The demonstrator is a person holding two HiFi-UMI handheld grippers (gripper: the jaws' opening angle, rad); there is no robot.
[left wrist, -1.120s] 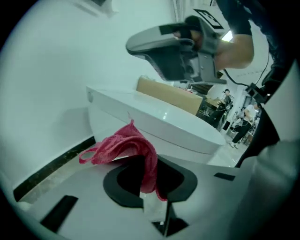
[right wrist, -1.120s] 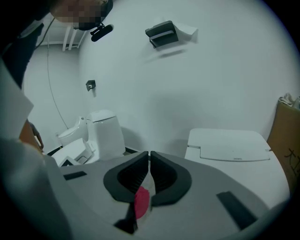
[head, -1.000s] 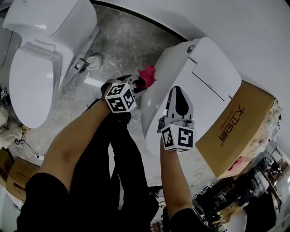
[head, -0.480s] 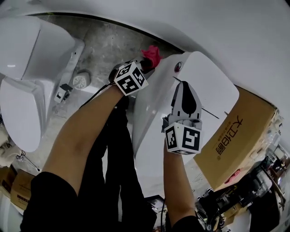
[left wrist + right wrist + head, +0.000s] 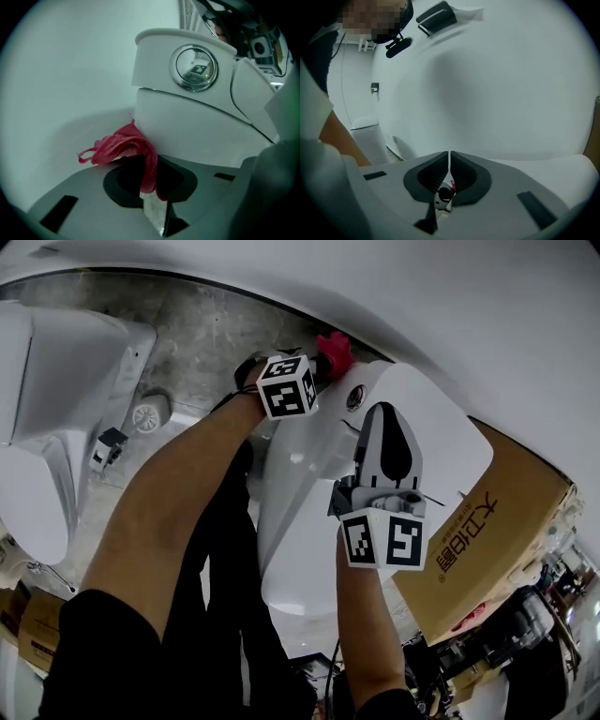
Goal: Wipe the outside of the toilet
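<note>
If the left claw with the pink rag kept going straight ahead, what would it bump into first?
Probably the white toilet tank, just below its round flush button. The left claw, shut on the pink rag, aims at the corner where tank meets wall, so depth is hard to judge.

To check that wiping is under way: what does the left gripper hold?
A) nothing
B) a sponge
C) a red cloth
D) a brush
C: the left gripper is shut on a red cloth, right beside the toilet.
</note>
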